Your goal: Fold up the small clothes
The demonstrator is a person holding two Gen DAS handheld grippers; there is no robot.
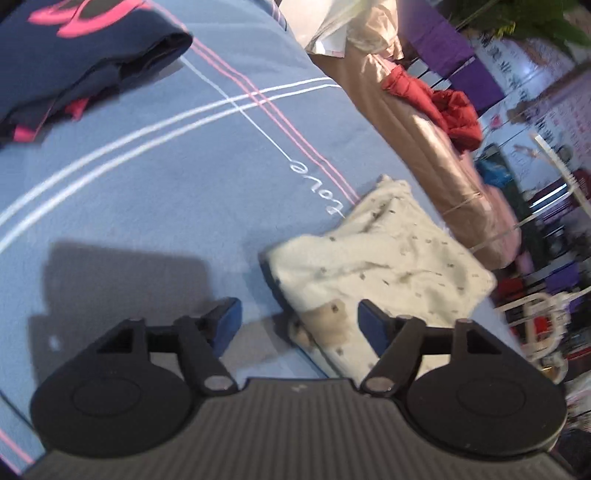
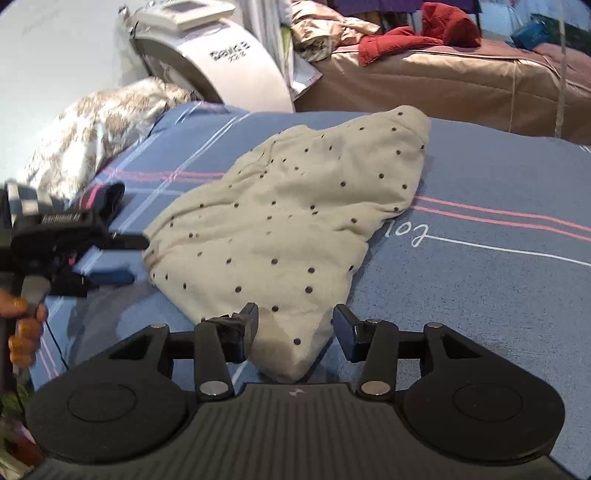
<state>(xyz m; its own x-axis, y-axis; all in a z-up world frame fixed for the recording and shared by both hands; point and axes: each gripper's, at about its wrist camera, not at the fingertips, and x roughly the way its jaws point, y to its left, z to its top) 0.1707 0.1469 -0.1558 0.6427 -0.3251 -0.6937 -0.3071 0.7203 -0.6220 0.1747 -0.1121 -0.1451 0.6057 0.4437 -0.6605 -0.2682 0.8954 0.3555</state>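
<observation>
On the blue bedsheet (image 2: 480, 177) crossed with pink and white stripes, a cream dotted garment of soft knit (image 2: 295, 214) is lying crumpled, spreading from a narrow near corner to a wide far edge close to the sheet's far border.

Item 1: right gripper (image 2: 295, 330), black with 2 fingers, is standing wide apart. The garment's near corner is lying between its fingers; the left pad (image 2: 251, 325) is sitting just beside the cloth, the right pad is apart from it, and nothing is being clamped.

Item 2: left gripper (image 1: 295, 319), also standing open. Its right finger (image 1: 373, 325) is overlapping the garment (image 1: 380, 258) at its near edge; whether it is touching cannot be told. Its left finger is hovering over bare sheet (image 1: 147, 192), holding nothing.

Item 3: a folded navy garment with pink print (image 1: 81, 59) is resting at the sheet's far left corner, well apart from the cream piece.

Item 4: a hand (image 2: 22, 328) is gripping the left tool's handle at the picture's left edge.

Open sheet is lying to the right of the cream garment and between the 2 garments. A tan quilted bed (image 2: 443, 85) bearing a red jacket (image 2: 417, 33) is bordering the far side.
</observation>
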